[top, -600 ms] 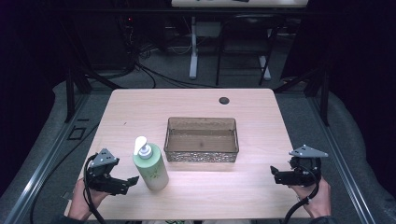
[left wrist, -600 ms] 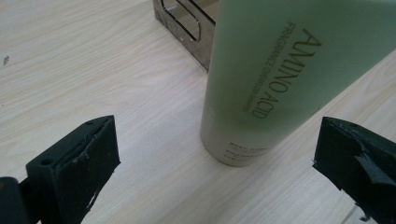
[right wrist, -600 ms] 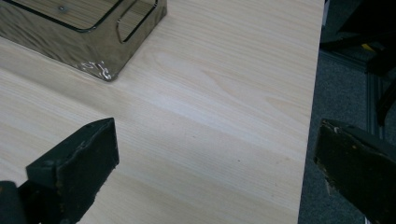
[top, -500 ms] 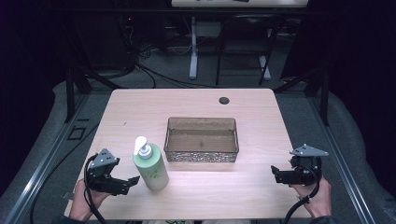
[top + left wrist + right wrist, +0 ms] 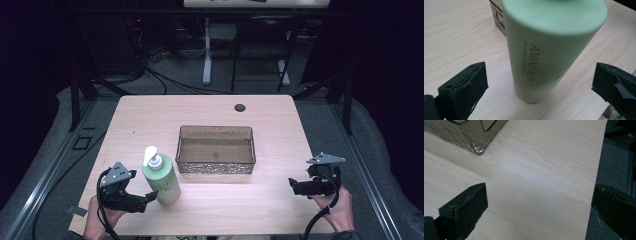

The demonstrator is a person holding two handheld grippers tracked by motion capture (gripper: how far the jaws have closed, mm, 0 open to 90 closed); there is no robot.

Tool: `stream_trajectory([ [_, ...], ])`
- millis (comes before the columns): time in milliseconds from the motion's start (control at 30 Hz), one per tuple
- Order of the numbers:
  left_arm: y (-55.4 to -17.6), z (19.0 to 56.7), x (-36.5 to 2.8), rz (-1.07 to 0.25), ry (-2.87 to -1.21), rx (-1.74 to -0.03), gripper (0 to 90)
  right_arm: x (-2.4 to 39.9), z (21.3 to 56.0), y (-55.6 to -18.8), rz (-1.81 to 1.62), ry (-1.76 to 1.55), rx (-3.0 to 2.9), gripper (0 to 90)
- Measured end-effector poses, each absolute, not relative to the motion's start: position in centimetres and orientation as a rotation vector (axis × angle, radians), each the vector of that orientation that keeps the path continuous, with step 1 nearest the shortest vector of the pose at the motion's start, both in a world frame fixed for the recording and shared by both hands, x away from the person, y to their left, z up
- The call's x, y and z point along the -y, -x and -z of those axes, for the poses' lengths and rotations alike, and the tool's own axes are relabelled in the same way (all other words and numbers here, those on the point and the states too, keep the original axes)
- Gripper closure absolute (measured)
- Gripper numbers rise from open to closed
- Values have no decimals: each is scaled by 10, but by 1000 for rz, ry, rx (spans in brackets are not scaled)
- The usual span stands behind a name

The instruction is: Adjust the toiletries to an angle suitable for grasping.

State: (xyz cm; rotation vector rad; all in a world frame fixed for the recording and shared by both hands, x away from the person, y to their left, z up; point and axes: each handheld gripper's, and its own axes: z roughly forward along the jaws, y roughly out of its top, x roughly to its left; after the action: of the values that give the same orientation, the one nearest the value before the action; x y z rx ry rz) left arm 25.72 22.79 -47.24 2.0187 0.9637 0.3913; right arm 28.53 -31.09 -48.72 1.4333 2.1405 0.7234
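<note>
Two wide-open fingers (image 5: pixel 464 92) of the left gripper (image 5: pixel 539 87) flank the upright green bottle (image 5: pixel 544 50) without touching.

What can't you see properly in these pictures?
- Green bottle: left gripper view's top edge cuts off its pump.
- Small print near the bottle's base: too blurred to read there.
- Brown tray: right gripper view's top edge cuts away all but a corner.
- Dark spot on the table, high view: too small to identify.
</note>
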Motion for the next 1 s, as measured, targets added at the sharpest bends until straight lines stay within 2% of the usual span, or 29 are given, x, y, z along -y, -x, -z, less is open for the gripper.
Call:
stream_trajectory([
  [600,-261,466,-214,-389,-1967,-941,2,313,481,-291,-718,-1440,-2161,13],
  [900,-269,469,-200,-467,-1931,-939,4,313,482,-292,-713,-1439,-2167,13],
  [1000,-270,472,-198,-490,-1919,-941,48,313,482,-292,-712,-1436,-2167,14],
])
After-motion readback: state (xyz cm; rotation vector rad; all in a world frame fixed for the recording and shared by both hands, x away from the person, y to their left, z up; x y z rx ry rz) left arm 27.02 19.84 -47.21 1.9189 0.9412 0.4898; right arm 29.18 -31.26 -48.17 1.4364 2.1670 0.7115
